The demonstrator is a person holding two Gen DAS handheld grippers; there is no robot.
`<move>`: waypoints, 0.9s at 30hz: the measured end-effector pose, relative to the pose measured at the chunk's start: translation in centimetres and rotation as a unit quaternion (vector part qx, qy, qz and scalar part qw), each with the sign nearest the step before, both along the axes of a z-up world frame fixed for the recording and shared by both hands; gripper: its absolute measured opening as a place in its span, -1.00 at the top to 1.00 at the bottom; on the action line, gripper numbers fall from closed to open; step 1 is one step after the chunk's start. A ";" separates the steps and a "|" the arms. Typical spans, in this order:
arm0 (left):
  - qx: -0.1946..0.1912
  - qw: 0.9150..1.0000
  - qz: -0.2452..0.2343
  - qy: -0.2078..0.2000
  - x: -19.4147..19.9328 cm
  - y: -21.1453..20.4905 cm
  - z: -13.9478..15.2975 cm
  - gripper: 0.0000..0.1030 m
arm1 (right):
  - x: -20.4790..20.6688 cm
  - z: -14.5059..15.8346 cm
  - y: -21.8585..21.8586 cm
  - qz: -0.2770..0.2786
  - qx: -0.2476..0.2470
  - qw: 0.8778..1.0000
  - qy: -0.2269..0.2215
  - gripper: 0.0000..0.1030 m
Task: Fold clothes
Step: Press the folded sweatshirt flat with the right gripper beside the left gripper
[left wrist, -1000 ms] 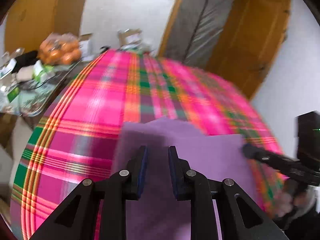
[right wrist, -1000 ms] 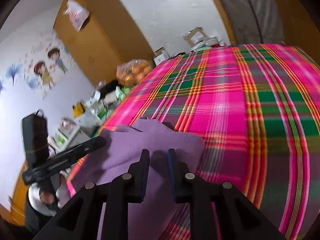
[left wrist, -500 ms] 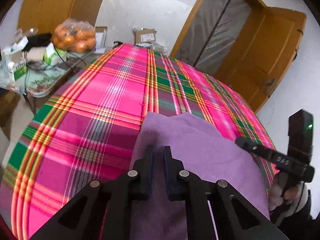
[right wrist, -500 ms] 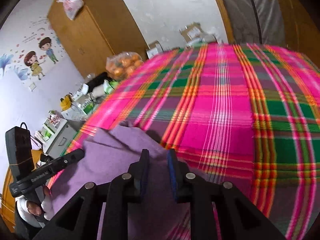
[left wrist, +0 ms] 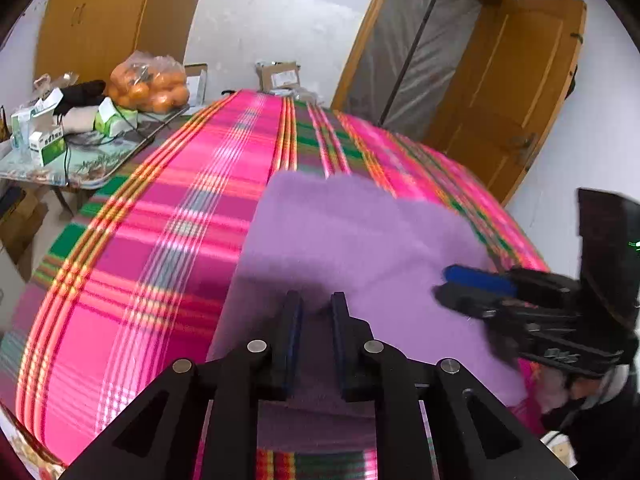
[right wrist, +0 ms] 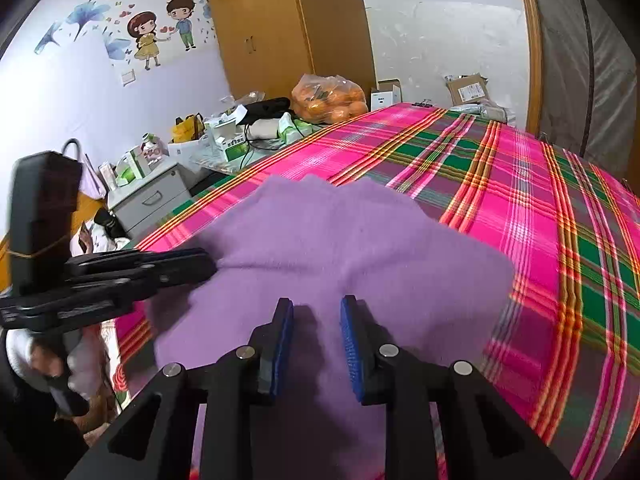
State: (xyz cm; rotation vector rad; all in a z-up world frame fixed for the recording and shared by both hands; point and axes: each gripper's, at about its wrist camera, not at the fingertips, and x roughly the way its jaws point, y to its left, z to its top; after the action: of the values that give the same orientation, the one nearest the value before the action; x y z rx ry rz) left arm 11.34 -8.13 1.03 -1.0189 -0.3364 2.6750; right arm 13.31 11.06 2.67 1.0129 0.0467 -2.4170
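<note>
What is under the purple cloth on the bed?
The purple cloth lies on the pink plaid sheet, which shows around its far and side edges. Whatever is directly beneath the cloth's middle is covered. Both grippers' fingers hover above it, open.

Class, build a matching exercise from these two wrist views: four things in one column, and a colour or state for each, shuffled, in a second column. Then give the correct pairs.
Column 1
1. soft fleece garment
2. plaid bedcover
3. clear plastic bag of fruit
4. right gripper

Column 2
A. orange
B. open, fingers apart above the cloth
C. purple
D. pink with green and yellow stripes

Pairs: 1-C, 2-D, 3-A, 4-B
</note>
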 end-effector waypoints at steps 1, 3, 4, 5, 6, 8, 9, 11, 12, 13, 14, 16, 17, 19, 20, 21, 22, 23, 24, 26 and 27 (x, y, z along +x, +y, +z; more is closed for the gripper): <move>-0.004 1.000 0.000 0.005 0.2 0.0 0.0 0.70 | 0.4 0.1 0.0 0.001 0.002 1.000 0.001 0.49; -0.013 1.000 -0.002 0.010 0.7 0.1 0.0 0.70 | 1.2 0.1 0.1 0.003 0.008 1.000 0.005 0.47; -0.017 1.000 -0.002 0.011 0.9 0.1 0.0 0.70 | 1.4 0.2 0.1 0.004 0.011 1.000 0.005 0.46; -0.019 1.000 -0.002 0.012 1.0 0.1 0.0 0.70 | 1.5 0.3 0.0 0.004 0.013 1.000 0.004 0.43; -0.022 1.000 -0.001 0.013 1.2 0.1 0.1 0.70 | 1.5 0.3 -0.1 0.005 0.015 1.000 0.003 0.41; -0.021 1.000 0.002 0.014 1.5 0.0 0.1 0.70 | 1.1 0.7 -0.4 0.003 0.018 1.000 -0.001 0.40; -0.021 1.000 0.003 0.015 1.6 0.0 0.1 0.70 | 0.7 0.9 -0.6 0.002 0.018 1.000 -0.003 0.40; -0.022 1.000 0.003 0.017 1.6 0.0 -0.1 0.70 | -0.3 1.3 -1.5 0.007 0.017 1.000 0.004 0.40; -0.023 1.000 0.003 0.017 1.6 0.1 -0.2 0.70 | -0.9 1.3 -2.0 0.010 0.020 1.000 0.006 0.40; -0.022 1.000 0.003 0.017 1.6 0.0 -0.2 0.70 | -1.6 1.1 -2.6 0.013 0.024 1.000 0.006 0.40; -0.021 1.000 0.004 0.018 1.7 0.0 -0.3 0.70 | -2.5 0.7 -3.1 0.013 0.030 0.999 -0.001 0.40; -0.018 1.000 0.005 0.018 1.7 -0.1 -0.3 0.70 | -4.3 -0.2 -3.7 0.003 0.037 0.999 -0.016 0.41; -0.016 1.000 0.006 0.020 1.8 -0.1 -0.4 0.70 | -4.7 -0.2 -4.0 -0.001 0.037 0.999 -0.017 0.42; -0.014 1.000 0.006 0.023 1.9 -0.1 -0.5 0.70 | -5.1 0.0 -4.4 -0.006 0.042 0.999 -0.015 0.42; -0.015 1.000 0.007 0.025 2.0 -0.1 -0.5 0.70 | -5.3 0.0 -4.4 -0.008 0.044 0.999 -0.015 0.44; -0.015 1.000 0.007 0.026 2.0 0.0 -0.5 0.70 | -5.3 0.0 -4.5 -0.011 0.046 0.999 -0.015 0.45; -0.017 0.999 0.007 0.027 2.0 0.0 -0.5 0.70 | -5.4 0.0 -4.5 -0.013 0.047 0.999 -0.015 0.45; -0.018 0.999 0.006 0.027 2.0 0.0 -0.5 0.70 | -5.3 0.1 -4.4 -0.016 0.048 0.999 -0.014 0.46; -0.018 0.999 0.004 0.027 2.0 0.0 -0.5 0.70 | -5.2 0.2 -4.4 -0.019 0.050 0.999 -0.012 0.47; -0.015 1.000 0.003 0.026 1.9 -0.1 -0.5 0.70 | -4.8 0.3 -4.1 -0.024 0.052 0.998 -0.010 0.47; -0.014 1.000 0.003 0.026 1.9 -0.1 -0.5 0.70 | -4.7 0.4 -3.9 -0.026 0.053 0.998 -0.008 0.46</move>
State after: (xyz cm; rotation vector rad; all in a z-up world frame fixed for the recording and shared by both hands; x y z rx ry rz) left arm 13.21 -8.27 0.52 -0.9548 -0.2933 2.7130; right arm 8.65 7.16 3.10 1.0939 0.1457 -2.4758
